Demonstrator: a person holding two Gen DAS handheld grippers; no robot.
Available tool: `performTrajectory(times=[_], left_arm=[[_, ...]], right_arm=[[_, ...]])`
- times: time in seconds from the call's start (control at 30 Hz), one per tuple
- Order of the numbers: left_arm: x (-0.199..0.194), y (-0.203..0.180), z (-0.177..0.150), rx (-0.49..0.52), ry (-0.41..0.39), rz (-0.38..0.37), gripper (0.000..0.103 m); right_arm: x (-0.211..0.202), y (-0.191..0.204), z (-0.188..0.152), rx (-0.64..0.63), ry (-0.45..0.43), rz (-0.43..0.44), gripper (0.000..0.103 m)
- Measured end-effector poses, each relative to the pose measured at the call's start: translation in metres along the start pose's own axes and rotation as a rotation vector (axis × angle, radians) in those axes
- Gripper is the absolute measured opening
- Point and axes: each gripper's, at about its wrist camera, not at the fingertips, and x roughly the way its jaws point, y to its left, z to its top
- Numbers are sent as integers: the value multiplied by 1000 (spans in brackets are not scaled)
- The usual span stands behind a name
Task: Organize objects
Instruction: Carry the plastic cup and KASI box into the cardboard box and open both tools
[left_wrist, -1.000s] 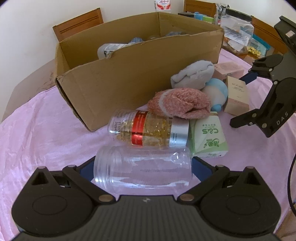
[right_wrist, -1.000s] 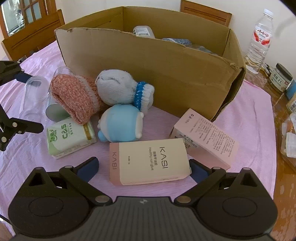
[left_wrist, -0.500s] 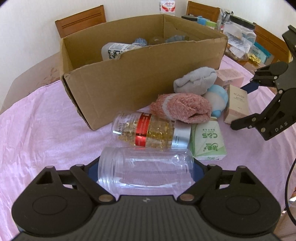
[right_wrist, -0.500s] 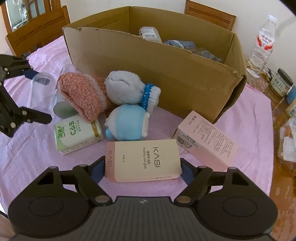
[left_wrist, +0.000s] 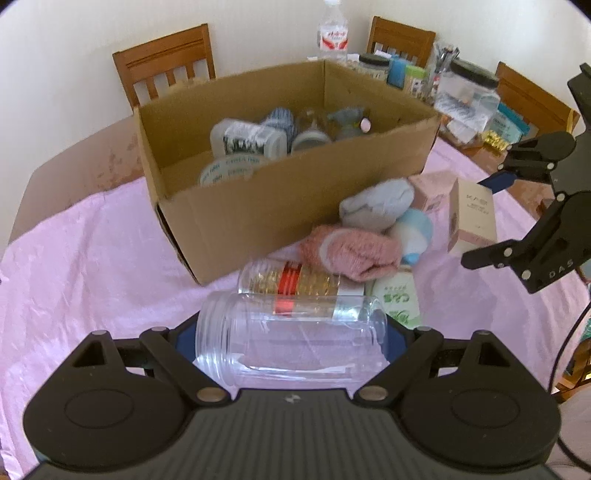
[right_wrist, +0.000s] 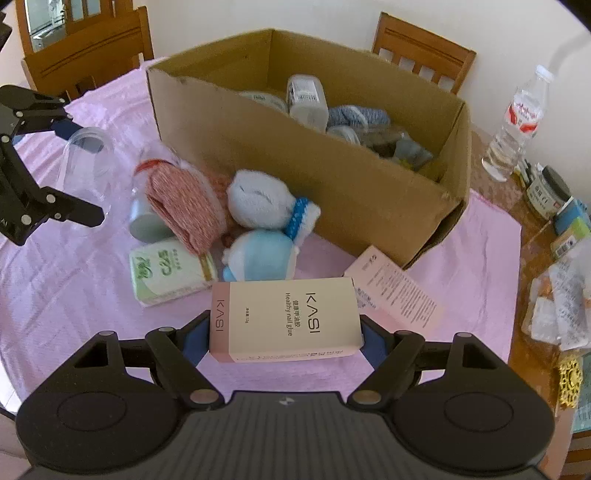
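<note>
A clear jar (left_wrist: 291, 339) is clamped sideways between the jaws of the left gripper (left_wrist: 291, 345), lifted off the worktop (left_wrist: 74, 266) near the box (left_wrist: 295, 206). The carton (right_wrist: 284, 321) is pinched at its two ends by the right gripper (right_wrist: 284, 334), also raised. Both loads should be carried over the near wall of the box before release, high enough that the rim is not struck. The jar is best lowered into the bare left part inside, the carton laid flat at the right.
</note>
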Motion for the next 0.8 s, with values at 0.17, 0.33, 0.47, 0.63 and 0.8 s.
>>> performTrajectory(times=[0.17, 0.33, 0.47, 0.63, 0.8], left_arm=[[-19, 1, 19, 2, -27, -6, 91], [-32, 8, 46, -11, -73, -11, 91], [-32, 17, 74, -6, -115, 7, 91], [-19, 33, 114, -6, -156, 48, 91], [1, 51, 147, -23, -164, 80, 91]], right_arm=[[-21, -1, 6, -13, -29, 16, 84], [-37, -1, 23, 2, -69, 43, 84], [-50, -2, 38, 11, -117, 39, 84], [-62, -11, 63, 24, -180, 16, 84], [-63, -29, 90, 79, -231, -12, 84]])
